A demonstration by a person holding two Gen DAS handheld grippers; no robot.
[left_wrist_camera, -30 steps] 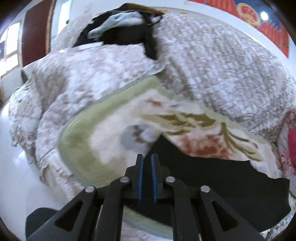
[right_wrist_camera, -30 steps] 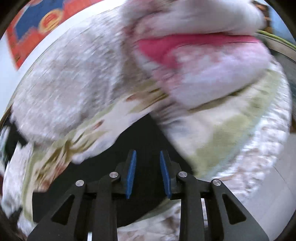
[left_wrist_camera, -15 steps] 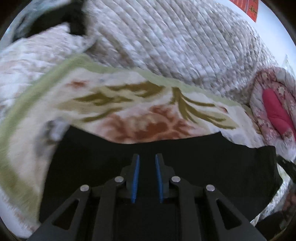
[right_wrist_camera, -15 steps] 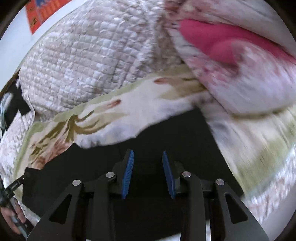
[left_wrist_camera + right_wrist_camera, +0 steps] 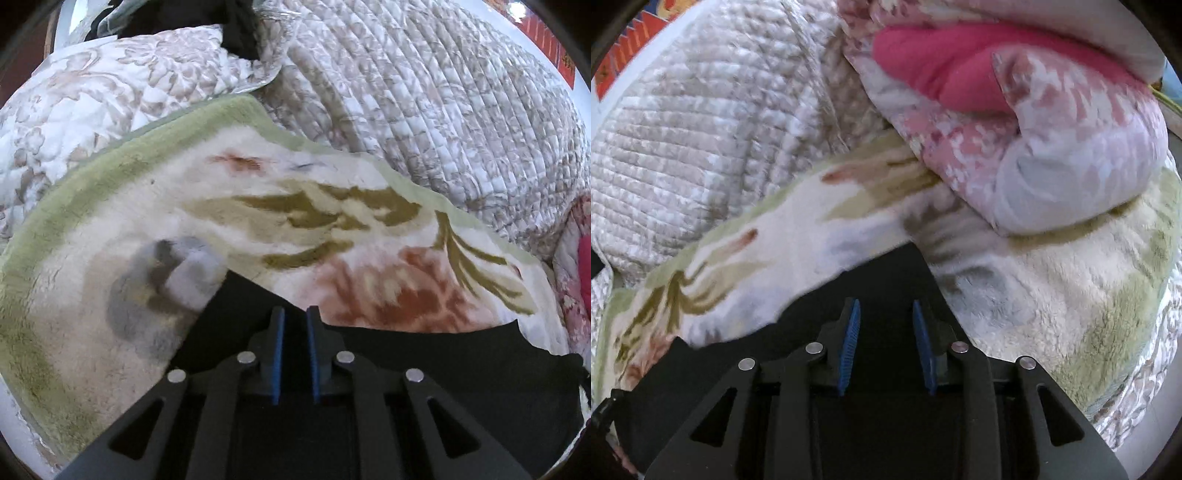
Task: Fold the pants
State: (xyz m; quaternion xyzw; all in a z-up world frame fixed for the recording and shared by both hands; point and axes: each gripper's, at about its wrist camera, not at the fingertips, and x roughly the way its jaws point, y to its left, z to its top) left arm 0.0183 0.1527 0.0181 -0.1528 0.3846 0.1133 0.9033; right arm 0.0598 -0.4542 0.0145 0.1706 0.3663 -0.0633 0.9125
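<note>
My left tool (image 5: 294,325) hangs over the near part of the black, soft-fabric pants (image 5: 424,369). Its blue-lined jaws stand narrow and are closing, with a slim gap showing between the pads; I see no cloth pinched there, only dark fabric lying below. My right tool (image 5: 885,321) sits over the other end of the same pants (image 5: 886,277), its jaws set at a moderate gap and also closing a little, again with nothing gripped that I can make out.

Outward from both tools, the pants lie flat in a long dark band across the plush cream blanket with a green border and an olive-and-rust leaf print (image 5: 332,221), which covers the bed or sofa seat; I cannot tell which it is. One end of the band reaches close to the blanket's green edge in the left view, and the other runs toward the pink floral quilt with a magenta lining (image 5: 1034,129). Behind rises a beige quilted cover (image 5: 424,92).

I judge the pants light, limp and thin. They will drape and sag the moment they are lifted, and the plush blanket should drag on them rather than let them slide. The cloth is not fragile, but a single layer can slip from a shallow pinch. I would take hold at the corners of the far long edge, one tool at each end, biting deep enough to catch every layer.
</note>
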